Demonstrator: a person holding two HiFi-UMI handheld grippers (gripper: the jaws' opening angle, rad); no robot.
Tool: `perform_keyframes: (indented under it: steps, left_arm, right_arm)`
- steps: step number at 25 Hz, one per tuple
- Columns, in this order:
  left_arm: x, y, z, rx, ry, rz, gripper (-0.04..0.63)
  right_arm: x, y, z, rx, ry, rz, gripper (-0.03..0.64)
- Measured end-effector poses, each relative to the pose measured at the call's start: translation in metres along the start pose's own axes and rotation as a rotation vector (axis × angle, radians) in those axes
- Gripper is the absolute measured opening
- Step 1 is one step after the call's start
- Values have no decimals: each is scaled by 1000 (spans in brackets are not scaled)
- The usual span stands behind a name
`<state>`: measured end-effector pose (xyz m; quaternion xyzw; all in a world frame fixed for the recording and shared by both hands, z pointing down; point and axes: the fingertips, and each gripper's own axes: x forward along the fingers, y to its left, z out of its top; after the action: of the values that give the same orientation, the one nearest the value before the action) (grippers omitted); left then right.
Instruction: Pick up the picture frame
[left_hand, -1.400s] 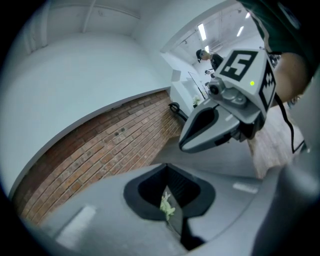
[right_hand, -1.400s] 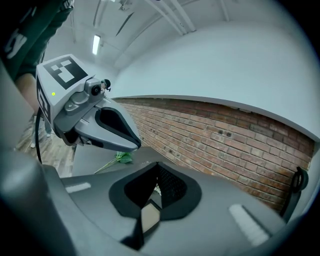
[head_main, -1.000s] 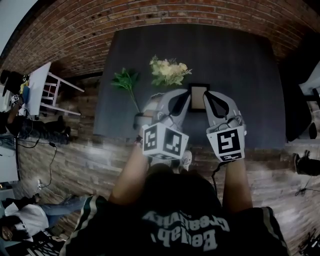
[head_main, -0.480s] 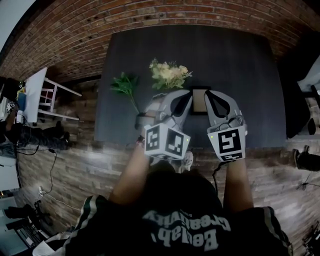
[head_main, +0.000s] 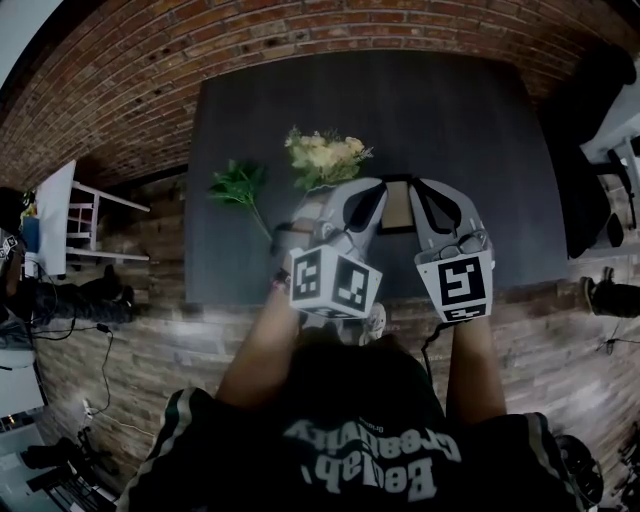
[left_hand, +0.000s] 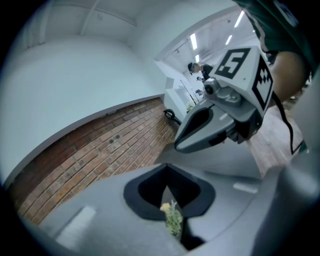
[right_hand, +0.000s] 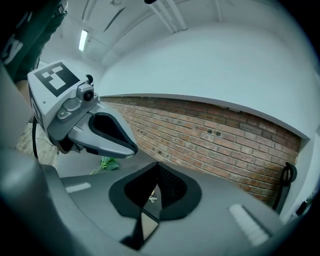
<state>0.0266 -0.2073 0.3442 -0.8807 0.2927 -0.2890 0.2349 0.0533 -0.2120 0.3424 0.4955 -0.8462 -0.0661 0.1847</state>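
Observation:
The picture frame (head_main: 397, 208) has a black rim and a tan inside and sits on the dark table (head_main: 480, 130), between my two grippers. My left gripper (head_main: 372, 190) is just left of the frame, shut and holding nothing. My right gripper (head_main: 424, 190) is just right of it, also shut and holding nothing. In the left gripper view the closed jaws (left_hand: 167, 170) leave a slit that shows the flowers (left_hand: 173, 221). In the right gripper view the closed jaws (right_hand: 157, 167) leave a slit that shows the frame (right_hand: 146, 223).
A bunch of pale flowers (head_main: 322, 155) lies just left of the frame, with a green sprig (head_main: 238, 183) further left. The table's near edge runs under my hands above a brick floor. A white stand (head_main: 75, 205) is at the left and dark furniture (head_main: 590, 200) at the right.
Both grippers have moved forward over the table. Their tips were short of the frame and now sit either side of it. The jaws stay shut.

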Motion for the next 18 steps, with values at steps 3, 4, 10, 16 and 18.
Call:
perform_keyframes:
  steps: [3, 4, 10, 16, 18]
  left_arm:
    - [2, 1, -2, 1, -4, -7, 3]
    - [3, 2, -3, 1, -4, -10, 2]
    - [7, 4, -7, -12, -7, -11, 3]
    - [10, 0, -12, -20, -7, -16, 3]
    - [12, -2, -12, -17, -6, -21, 3]
  right_arm:
    - [0, -1, 0, 51, 4, 8, 6]
    - [0, -2, 0, 63, 5, 6, 6]
    - [-2, -6, -6, 61, 17, -20, 6]
    - [-1, -3, -14, 67, 46, -21, 6]
    - [-2, -4, -16, 72, 51, -24, 6]
